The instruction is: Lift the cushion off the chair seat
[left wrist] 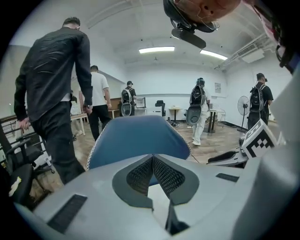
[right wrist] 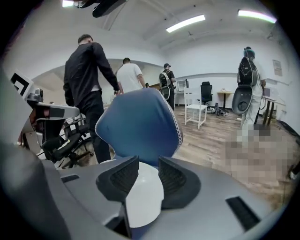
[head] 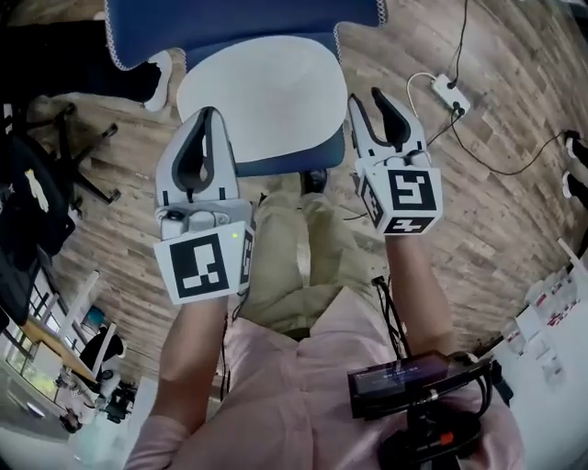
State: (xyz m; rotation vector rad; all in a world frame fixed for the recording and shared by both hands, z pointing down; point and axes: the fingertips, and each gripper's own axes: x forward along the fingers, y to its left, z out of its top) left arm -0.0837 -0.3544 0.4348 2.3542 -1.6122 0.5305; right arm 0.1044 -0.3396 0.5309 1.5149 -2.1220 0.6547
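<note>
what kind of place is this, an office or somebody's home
Most likely an open-plan office or lab workroom, not a home. A blue office chair stands on wood-look flooring, long strip lights run along the ceiling, and several people wearing backpack rigs stand about the wide room.

Cushion (head: 262,96) top is open from above. Backrest (head: 239,23) blocks its far side. Person's legs (head: 294,248) crowd the near edge. Right of cushion: bare floor (head: 496,229), power strip (head: 450,92). Left: black chair base (head: 69,138).
</note>
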